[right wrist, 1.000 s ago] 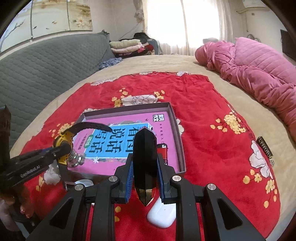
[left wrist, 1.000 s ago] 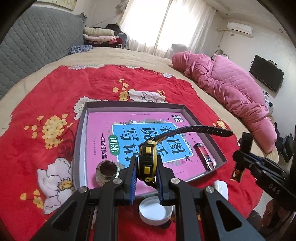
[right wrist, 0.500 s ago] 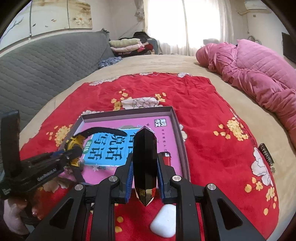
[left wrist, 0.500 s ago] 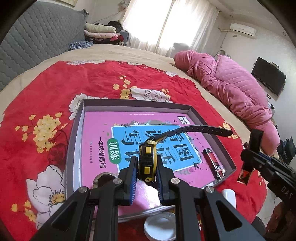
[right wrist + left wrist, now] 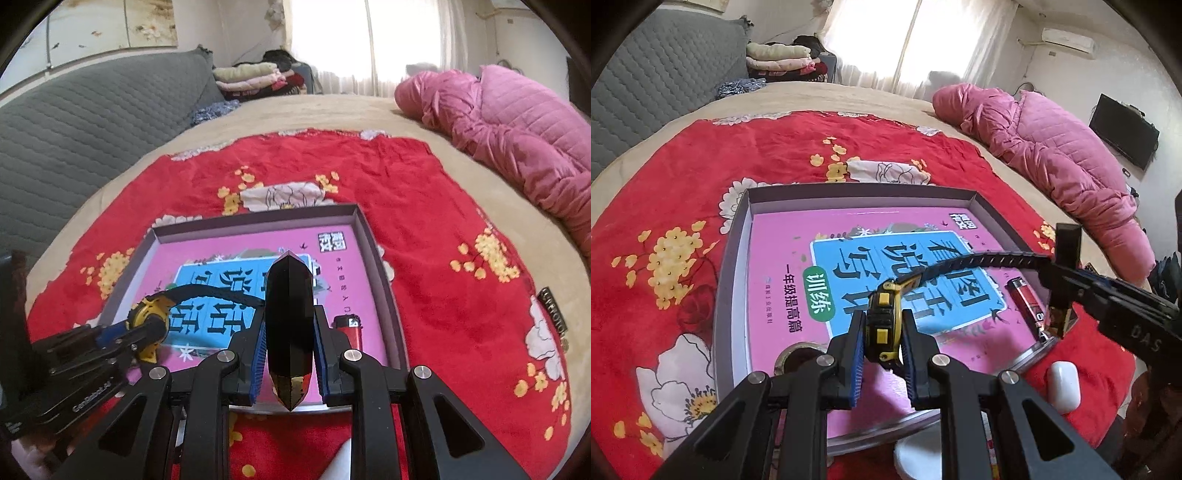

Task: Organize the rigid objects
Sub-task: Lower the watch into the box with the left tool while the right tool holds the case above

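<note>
My left gripper (image 5: 882,334) is shut on a yellow and black wristwatch (image 5: 883,314), whose black strap (image 5: 979,258) curves up to the right. It hangs over the near part of a grey tray (image 5: 738,236) lined with a pink book (image 5: 783,258). My right gripper (image 5: 290,326) is shut on a black faceted crystal (image 5: 290,295), above the tray's (image 5: 380,277) near right part. In the right wrist view the left gripper (image 5: 147,328) comes in from the left with the watch (image 5: 151,308). In the left wrist view the right gripper (image 5: 1062,299) hovers at the tray's right corner.
A red lighter (image 5: 1028,302) and a round metal piece (image 5: 798,356) lie in the tray. A white earbud case (image 5: 1063,384) and a white lid (image 5: 916,454) rest on the red flowered blanket (image 5: 665,184) near the tray. A pink quilted coat (image 5: 517,129) lies on the bed's right side.
Both grippers have moved forward and slightly down over the tray, which now fills more of each view. The white case and lid have slipped toward the bottom edges. Both grips are unchanged.
</note>
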`<state>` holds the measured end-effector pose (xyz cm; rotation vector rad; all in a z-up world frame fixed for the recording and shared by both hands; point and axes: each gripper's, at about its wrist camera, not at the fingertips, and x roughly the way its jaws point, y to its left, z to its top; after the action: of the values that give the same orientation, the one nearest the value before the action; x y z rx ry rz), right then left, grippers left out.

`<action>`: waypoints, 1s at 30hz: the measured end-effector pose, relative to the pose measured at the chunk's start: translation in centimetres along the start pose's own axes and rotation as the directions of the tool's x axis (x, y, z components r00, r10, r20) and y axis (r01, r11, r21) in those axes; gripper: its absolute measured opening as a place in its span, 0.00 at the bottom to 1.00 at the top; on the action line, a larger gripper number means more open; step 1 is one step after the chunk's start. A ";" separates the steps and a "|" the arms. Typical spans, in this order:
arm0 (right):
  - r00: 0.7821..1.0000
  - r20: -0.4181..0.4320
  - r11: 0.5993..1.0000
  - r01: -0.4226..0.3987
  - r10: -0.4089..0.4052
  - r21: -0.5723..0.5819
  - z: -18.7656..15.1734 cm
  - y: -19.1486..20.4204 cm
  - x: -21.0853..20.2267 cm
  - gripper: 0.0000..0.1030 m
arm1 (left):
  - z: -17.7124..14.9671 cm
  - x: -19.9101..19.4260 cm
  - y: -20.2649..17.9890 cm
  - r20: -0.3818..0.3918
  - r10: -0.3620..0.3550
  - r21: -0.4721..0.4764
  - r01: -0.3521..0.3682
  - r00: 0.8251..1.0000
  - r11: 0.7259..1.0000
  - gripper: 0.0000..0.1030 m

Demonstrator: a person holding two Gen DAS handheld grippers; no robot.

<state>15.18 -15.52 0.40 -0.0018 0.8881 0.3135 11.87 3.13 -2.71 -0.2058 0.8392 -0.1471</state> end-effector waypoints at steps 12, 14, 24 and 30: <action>0.996 -0.080 0.999 -0.032 0.029 -0.033 -1.1 1.6 3.2 0.22 | 0.1 0.4 0.9 0.016 0.028 -0.015 -0.028 0.999 1.000 0.17; 0.996 -0.084 0.999 -0.036 0.032 -0.037 -1.2 1.7 3.4 0.22 | 0.2 0.4 1.1 0.024 0.041 -0.017 -0.041 0.999 0.999 0.17; 0.989 -0.131 0.994 -0.075 0.064 -0.080 -0.9 3.3 4.5 0.22 | 0.7 0.8 1.7 0.052 0.101 -0.025 -0.100 0.993 0.995 0.17; 0.981 -0.186 0.994 -0.068 0.052 -0.081 -1.1 3.9 6.1 0.22 | 0.6 0.7 1.4 0.061 0.108 0.007 -0.108 0.992 0.994 0.17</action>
<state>16.92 -10.33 -4.43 -0.0859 1.0583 0.4137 12.84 4.37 -3.20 -0.1537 0.7873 -0.0438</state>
